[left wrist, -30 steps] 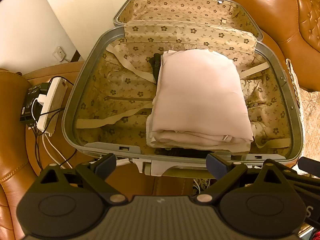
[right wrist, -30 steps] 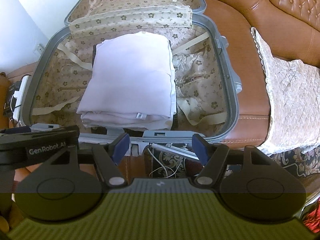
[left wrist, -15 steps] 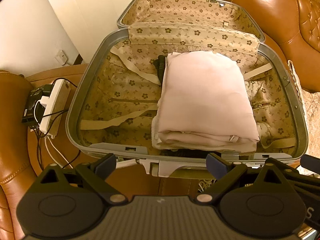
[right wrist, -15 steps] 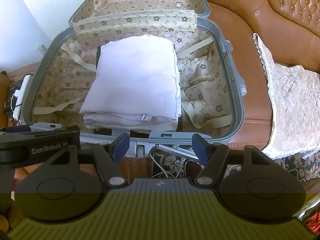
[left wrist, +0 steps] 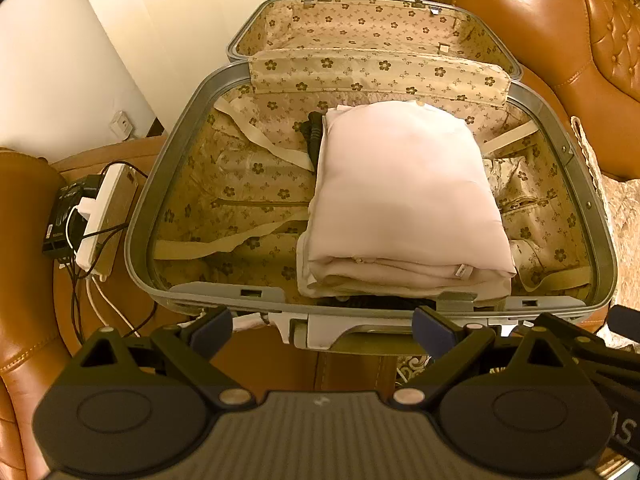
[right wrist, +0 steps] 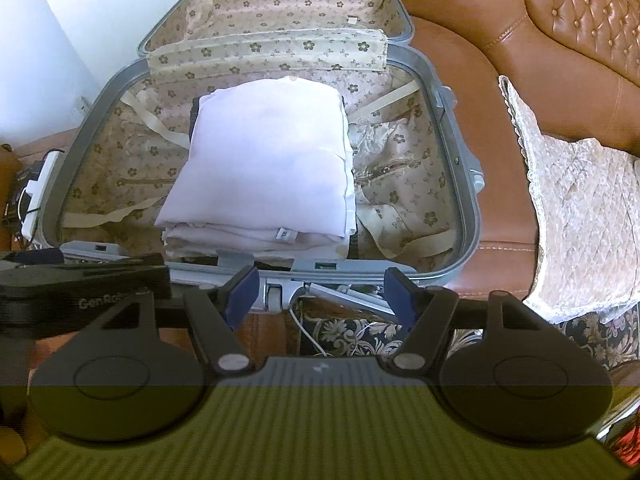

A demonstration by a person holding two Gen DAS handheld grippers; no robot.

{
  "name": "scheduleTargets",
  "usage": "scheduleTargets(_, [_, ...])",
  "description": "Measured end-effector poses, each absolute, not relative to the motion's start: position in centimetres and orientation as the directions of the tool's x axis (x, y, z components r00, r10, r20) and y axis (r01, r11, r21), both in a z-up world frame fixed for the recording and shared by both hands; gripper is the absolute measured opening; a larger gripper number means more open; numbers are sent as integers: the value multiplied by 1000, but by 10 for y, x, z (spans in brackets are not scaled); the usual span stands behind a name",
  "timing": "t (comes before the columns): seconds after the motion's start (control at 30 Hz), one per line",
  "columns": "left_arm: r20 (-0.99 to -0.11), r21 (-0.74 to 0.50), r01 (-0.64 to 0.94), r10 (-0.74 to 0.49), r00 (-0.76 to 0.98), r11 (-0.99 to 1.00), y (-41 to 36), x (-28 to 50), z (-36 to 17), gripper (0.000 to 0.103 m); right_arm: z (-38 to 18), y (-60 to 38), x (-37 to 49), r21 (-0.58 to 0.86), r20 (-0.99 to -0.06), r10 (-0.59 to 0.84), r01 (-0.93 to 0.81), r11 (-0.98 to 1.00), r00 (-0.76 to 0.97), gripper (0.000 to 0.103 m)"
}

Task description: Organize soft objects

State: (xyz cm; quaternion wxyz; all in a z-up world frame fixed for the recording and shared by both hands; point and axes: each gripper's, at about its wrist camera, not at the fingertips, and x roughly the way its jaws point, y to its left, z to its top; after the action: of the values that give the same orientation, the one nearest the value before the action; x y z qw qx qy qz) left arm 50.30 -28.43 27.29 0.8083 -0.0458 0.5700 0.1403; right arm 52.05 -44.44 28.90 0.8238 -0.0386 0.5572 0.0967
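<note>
Your left tool (left wrist: pixel 322 330) hangs just short of the near rim of the open suitcase (left wrist: pixel 138 216), its two blue-tipped fingers (left wrist: pixel 210 326) spread wide with nothing between them; your right tool (right wrist: pixel 322 294) sits beside it at the same near rim, likewise spread wide and gripping nothing; part of the left tool's black body shows at the left edge of the right wrist view. The folded pale pink cloth (left wrist: pixel 404 196) lies inside the suitcase, right of centre in the lower shell, its folded layers and a small white label (right wrist: pixel 282 234) facing the near rim; it rests on something dark (left wrist: pixel 313 136) that peeks out at its far left corner and under its near edge; what that dark thing is, you cannot tell. Beige straps (left wrist: pixel 224 240) lie loose across the flower-printed lining to the left of the cloth, and another strap (right wrist: pixel 394 94) runs out from behind its right side. The lid (left wrist: pixel 368 24) stands raised at the far side. The suitcase sits on a brown leather sofa (right wrist: pixel 500 128); a cream lace cover (right wrist: pixel 580 208) drapes the seat to its right; a white power strip (left wrist: pixel 106 216) with plugged cables lies to its left.
</note>
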Motion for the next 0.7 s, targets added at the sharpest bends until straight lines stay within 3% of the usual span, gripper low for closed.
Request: scheduleTargets(0.7, [-932,93,-296,188,309,951,-297,497,275,99,286,-456,518,60,-920,142,-227,972,365,77])
